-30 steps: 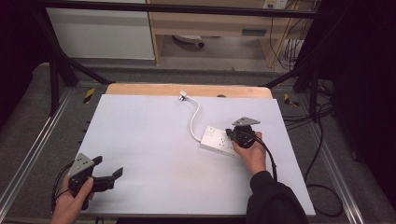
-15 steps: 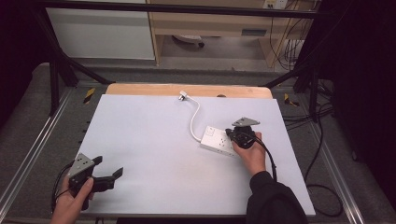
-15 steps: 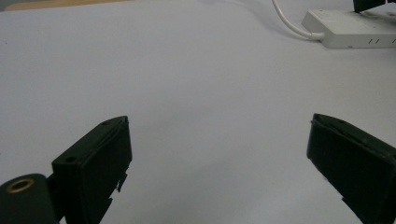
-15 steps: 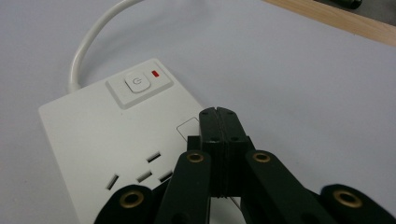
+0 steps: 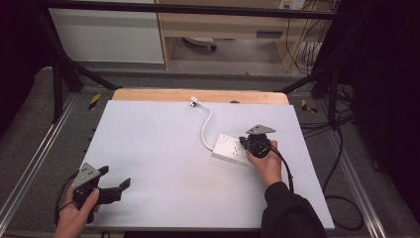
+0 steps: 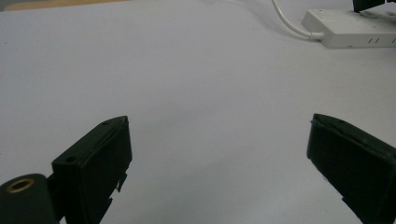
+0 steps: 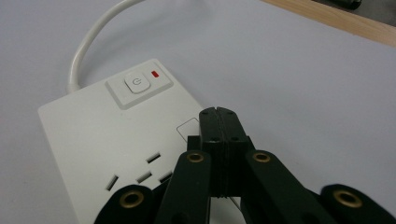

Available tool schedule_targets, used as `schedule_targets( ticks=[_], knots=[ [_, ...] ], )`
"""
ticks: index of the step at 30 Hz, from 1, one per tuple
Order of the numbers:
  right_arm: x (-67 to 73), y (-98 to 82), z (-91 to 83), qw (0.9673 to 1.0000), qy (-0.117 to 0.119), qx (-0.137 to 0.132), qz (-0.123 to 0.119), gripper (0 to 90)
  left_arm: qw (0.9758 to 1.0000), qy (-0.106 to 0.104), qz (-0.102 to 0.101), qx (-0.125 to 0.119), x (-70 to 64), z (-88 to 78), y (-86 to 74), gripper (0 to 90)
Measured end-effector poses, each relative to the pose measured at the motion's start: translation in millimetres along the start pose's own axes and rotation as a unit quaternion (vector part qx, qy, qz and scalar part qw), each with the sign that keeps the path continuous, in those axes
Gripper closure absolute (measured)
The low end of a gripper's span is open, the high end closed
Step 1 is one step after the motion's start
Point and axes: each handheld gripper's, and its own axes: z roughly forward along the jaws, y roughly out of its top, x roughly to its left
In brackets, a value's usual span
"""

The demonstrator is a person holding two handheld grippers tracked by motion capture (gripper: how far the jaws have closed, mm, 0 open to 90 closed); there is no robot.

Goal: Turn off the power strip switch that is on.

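White cable (image 5: 207, 126) curls behind power strip (image 5: 229, 148), perhaps unplugged.

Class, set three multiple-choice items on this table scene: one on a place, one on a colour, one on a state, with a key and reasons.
1. Where does the power strip lie on the table?
A. right half, by the right claw
B. near left corner
C. on the floor

2. What colour is the small light beside the strip's power button?
A. green
B. red
C. blue

3. How do the jaws of the left claw stand?
A. pressed shut
B. clamped on the cable
C. wide apart, nothing between

Key: 1 A, the high view shows the strip beside the right hand; 2 B, the right gripper view shows a red mark; 3 C, the left gripper view shows bare table between the jaws.
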Motion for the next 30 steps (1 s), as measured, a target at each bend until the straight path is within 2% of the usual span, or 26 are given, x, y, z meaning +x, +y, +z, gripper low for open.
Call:
schedule_targets(
  ticks=[20,26,30],
  knots=[
    [-0.8,0.2,0.3,0.9999,0.004,0.0,0.009,90.0,1.0,0.0,0.001,0.0,-0.2,-0.1,0.0,6.7],
    [-0.3,0.2,0.6,0.9999,0.001,0.003,0.01,90.0,1.0,0.0,0.002,0.0,-0.3,0.1,0.0,6.7],
    [-4.3,-1.7,-1.2,0.9998,-0.009,0.009,0.014,90.0,1.0,0.0,0.002,0.0,-0.4,0.2,0.0,6.6]
  ],
)
